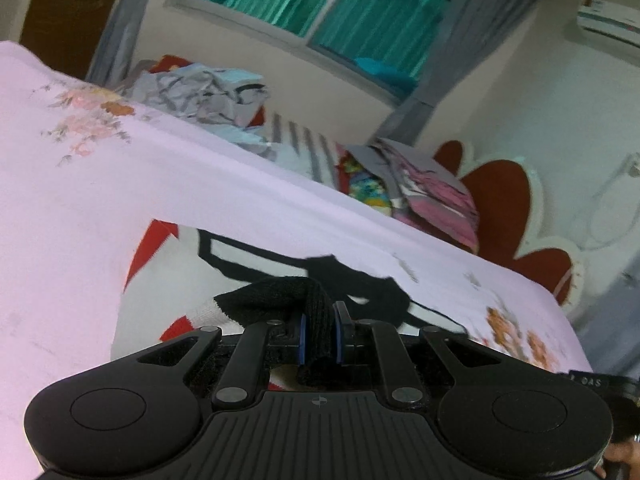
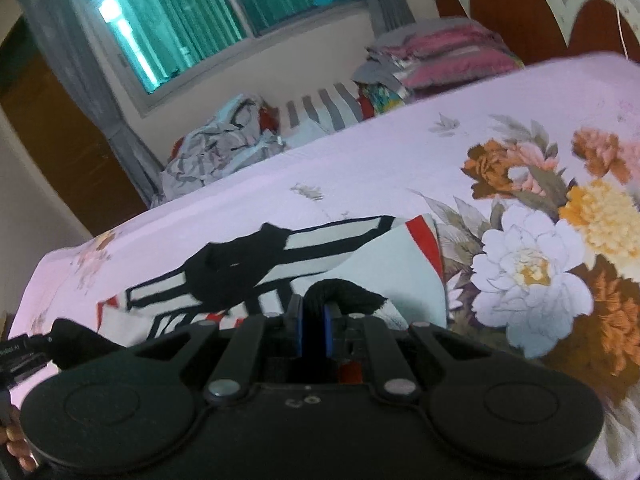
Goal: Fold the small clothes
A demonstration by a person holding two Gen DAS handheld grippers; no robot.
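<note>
left gripper (image 1: pixel 320 322): clamped on garment's black ribbed edge | right gripper (image 2: pixel 311 320): clamped on same black edge | white garment (image 2: pixel 340 256), black and red markings: lay on floral bedsheet (image 2: pixel 360 168)

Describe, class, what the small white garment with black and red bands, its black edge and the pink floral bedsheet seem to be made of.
Small white garment: likely thin woven or jersey cloth, matte; it drapes in soft folds.
Black edge: looks ribbed knit; fine ridges show between the left gripper pads.
Pink floral bedsheet: probably smooth printed cotton or polyester, lying flat, faint sheen.
</note>
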